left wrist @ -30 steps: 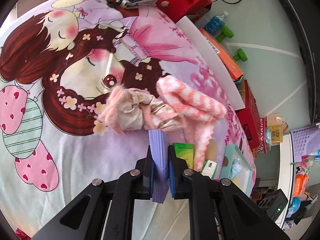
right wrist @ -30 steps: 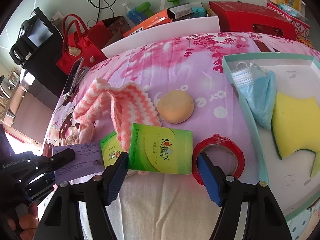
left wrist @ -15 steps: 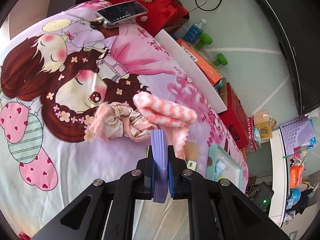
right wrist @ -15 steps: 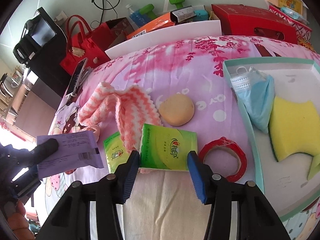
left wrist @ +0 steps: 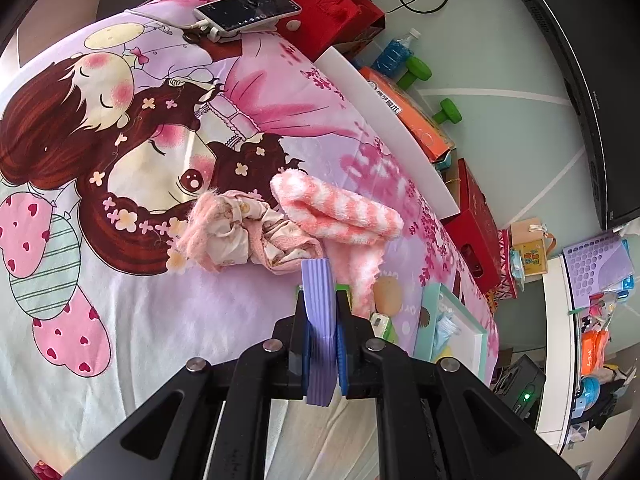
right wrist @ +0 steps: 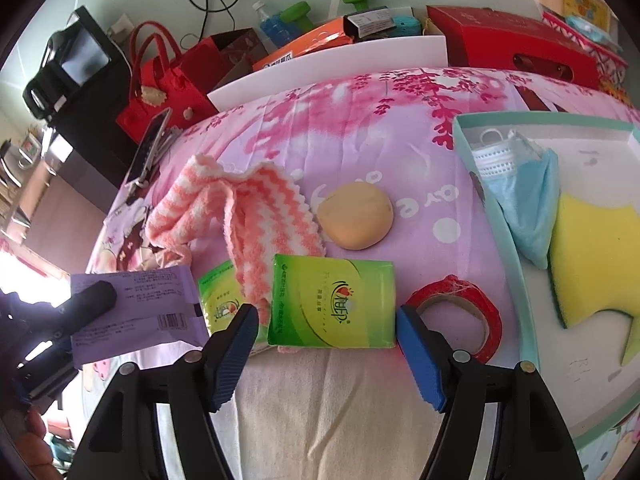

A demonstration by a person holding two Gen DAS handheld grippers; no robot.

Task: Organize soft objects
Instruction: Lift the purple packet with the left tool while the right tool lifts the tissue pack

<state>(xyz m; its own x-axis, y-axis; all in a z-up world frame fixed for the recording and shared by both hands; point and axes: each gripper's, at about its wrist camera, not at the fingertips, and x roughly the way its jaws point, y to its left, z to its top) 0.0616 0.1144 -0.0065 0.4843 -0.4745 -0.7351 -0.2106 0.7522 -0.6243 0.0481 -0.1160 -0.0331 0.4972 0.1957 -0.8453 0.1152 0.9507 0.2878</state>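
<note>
The cartoon-printed pink and lilac bedsheet (left wrist: 132,304) covers the whole work surface, with wide bare cloth on the side with the heart balloons; its far edge runs along a white board (right wrist: 332,68), beyond which red bags and boxes crowd the floor. At the sheet's corner lies a shallow teal-rimmed white tray (right wrist: 464,148), holding a blue pleated face mask (right wrist: 528,196) and a yellow wavy sponge with a green backing (right wrist: 592,264), with free white floor in its near part. Just outside the tray's rim sits a red roll of tape (right wrist: 460,316), close to the right gripper's outer finger.

A pink-and-white striped fluffy cloth (right wrist: 248,220) sprawls mid-sheet, its tail draped between two green tissue packs; a crumpled pink and cream fabric bundle (left wrist: 240,232) lies touching it. A tan round soft bun (right wrist: 356,220) rests apart, between cloth and tray.

The right gripper (right wrist: 326,340) has just been opening; its blue pads stand spread either side of the larger green tissue pack (right wrist: 332,300), not pressing it. The smaller green tissue pack (right wrist: 220,300) lies beside its inner finger. The left gripper (left wrist: 322,332) is pressed together, pinching a flat lilac packet (left wrist: 318,316) lifted off the sheet.
</note>
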